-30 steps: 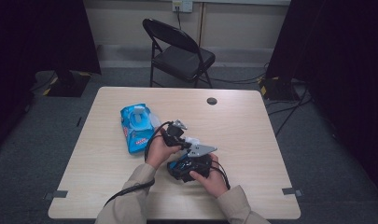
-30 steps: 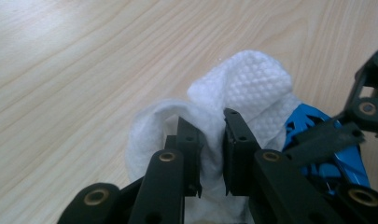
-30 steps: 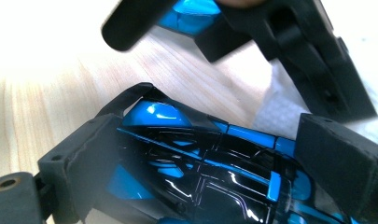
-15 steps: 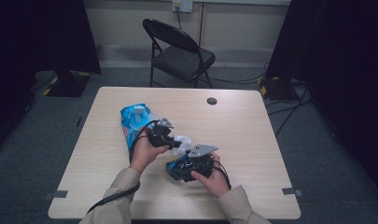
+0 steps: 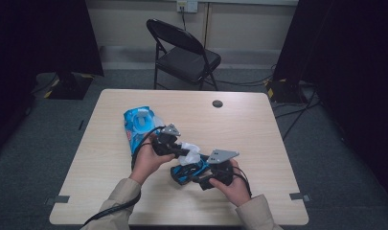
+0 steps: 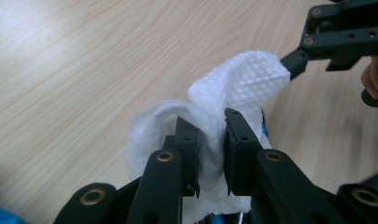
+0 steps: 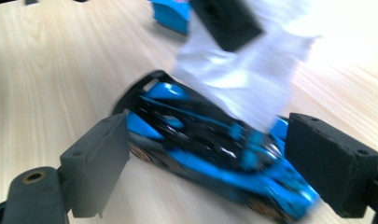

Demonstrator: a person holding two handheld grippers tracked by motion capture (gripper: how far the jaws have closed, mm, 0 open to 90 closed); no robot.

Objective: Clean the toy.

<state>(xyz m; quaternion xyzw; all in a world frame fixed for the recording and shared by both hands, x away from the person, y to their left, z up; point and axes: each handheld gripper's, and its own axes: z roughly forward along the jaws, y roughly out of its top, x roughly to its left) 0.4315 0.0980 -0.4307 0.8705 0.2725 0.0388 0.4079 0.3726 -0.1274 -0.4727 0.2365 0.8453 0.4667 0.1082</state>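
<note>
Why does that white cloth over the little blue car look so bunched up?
The white textured wipe is crumpled because the left gripper pinches a fold of it. It drapes across the blue toy racing car, which sits between the right gripper's pads.

Left gripper (image 5: 178, 149): jaws pinched nearly together, raised off the table.
Right gripper (image 5: 195, 173): jaws spread wide, just been narrowing.

Light wood table (image 5: 258, 129): blue packet (image 5: 140, 125) lying flat, small dark disc (image 5: 217, 103).
</note>
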